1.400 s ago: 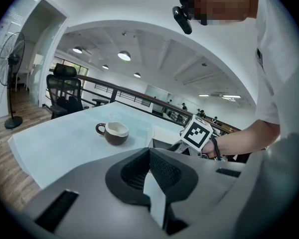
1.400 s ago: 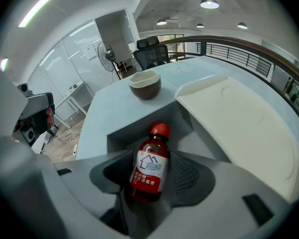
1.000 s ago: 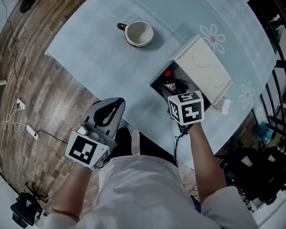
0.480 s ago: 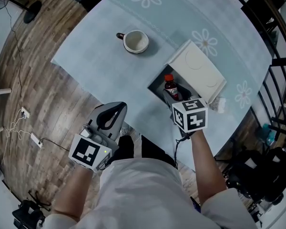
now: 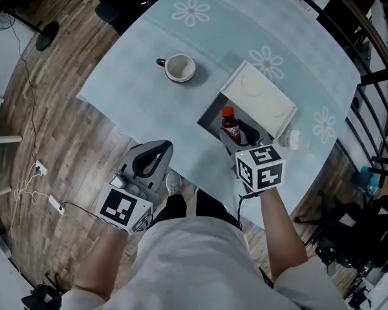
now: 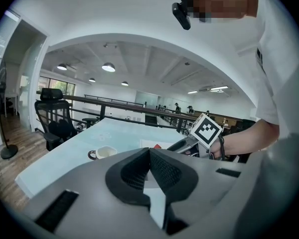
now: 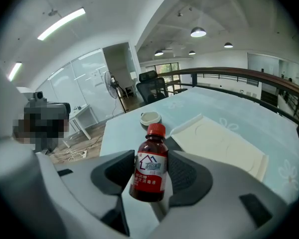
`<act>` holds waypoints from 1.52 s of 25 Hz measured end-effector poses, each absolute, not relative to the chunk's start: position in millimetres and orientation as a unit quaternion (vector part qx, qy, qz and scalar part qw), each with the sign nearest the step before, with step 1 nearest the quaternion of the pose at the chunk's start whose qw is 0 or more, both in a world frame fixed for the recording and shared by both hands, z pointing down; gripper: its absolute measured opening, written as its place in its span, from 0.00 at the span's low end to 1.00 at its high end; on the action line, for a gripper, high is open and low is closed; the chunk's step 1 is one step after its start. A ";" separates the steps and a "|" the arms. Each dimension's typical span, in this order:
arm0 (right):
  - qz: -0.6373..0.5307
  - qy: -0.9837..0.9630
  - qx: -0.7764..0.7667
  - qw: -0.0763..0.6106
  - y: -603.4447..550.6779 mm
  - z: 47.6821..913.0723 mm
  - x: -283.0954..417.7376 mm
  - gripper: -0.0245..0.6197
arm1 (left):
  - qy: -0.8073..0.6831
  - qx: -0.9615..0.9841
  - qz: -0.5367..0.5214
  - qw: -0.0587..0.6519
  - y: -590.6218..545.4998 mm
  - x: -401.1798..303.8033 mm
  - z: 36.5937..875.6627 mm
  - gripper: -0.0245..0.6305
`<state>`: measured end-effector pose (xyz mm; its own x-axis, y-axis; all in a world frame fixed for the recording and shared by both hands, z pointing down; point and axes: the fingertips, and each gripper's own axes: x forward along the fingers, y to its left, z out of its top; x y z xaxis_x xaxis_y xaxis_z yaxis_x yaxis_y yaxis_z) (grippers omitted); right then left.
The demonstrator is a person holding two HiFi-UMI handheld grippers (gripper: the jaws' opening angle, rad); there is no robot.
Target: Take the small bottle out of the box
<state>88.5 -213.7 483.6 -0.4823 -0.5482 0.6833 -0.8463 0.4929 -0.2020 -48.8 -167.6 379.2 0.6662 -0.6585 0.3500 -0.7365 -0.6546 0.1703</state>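
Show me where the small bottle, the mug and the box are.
small bottle [image 7: 149,176]: right gripper view, on its label.
mug [image 5: 180,68]: head view, on its inside.
box [image 5: 258,101]: head view, on its raised lid.

The left gripper [image 6: 149,169] has its jaws pressed together, with nothing between them. Beyond them a pale blue table [image 6: 84,141] carries a white mug [image 6: 102,153]. At the right, a hand [image 6: 217,149] holds the right gripper [image 6: 182,144].

On the small bottle [image 7: 150,164], red label [image 7: 149,177]: white house emblem, print illegible.
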 end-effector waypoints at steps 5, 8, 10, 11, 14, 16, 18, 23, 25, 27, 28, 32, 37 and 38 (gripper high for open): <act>0.254 -0.826 0.436 0.250 -203.7 457.4 88.3 0.38 | -0.381 0.906 0.126 0.134 -162.0 -44.6 363.6 0.07; 0.241 -0.829 0.443 0.243 -196.8 442.8 88.0 0.38 | -0.376 0.910 0.121 0.124 -158.2 -42.6 352.7 0.07; 0.235 -0.830 0.446 0.239 -191.3 434.6 87.4 0.38 | -0.374 0.912 0.118 0.119 -154.8 -41.8 346.6 0.07; 0.233 -0.830 0.448 0.236 -188.5 430.9 86.9 0.38 | -0.372 0.913 0.117 0.117 -153.1 -41.6 344.0 0.07; 0.228 -0.833 0.451 0.225 -181.2 420.3 86.0 0.38 | -0.371 0.915 0.113 0.111 -149.2 -41.7 336.0 0.07; 0.223 -0.835 0.454 0.219 -176.2 411.8 86.1 0.38 | -0.370 0.917 0.108 0.106 -146.9 -41.9 328.7 0.07; 0.217 -0.837 0.456 0.212 -170.9 403.0 86.2 0.38 | -0.368 0.919 0.104 0.101 -144.0 -41.9 321.7 0.07; 0.206 -0.840 0.461 0.197 -158.9 384.1 84.5 0.38 | -0.364 0.921 0.100 0.092 -136.7 -41.8 310.0 0.07; 0.202 -0.842 0.463 0.191 -155.4 377.9 83.6 0.38 | -0.362 0.923 0.098 0.089 -134.5 -41.2 307.3 0.07; 0.197 -0.843 0.465 0.186 -151.3 372.0 82.6 0.38 | -0.361 0.924 0.096 0.087 -131.8 -40.9 304.7 0.07; 0.195 -0.843 0.466 0.184 -149.2 368.9 81.9 0.38 | -0.360 0.924 0.094 0.086 -130.6 -40.9 303.0 0.07; 0.185 -0.847 0.465 0.176 -142.4 357.3 78.4 0.38 | -0.358 0.926 0.090 0.079 -128.1 -40.8 296.1 0.07; 0.175 -0.852 0.464 0.169 -136.8 346.9 75.5 0.38 | -0.356 0.928 0.085 0.075 -127.7 -39.3 289.1 0.07; 0.174 -0.852 0.464 0.168 -135.9 345.1 74.9 0.38 | -0.356 0.928 0.084 0.074 -127.6 -39.1 288.0 0.07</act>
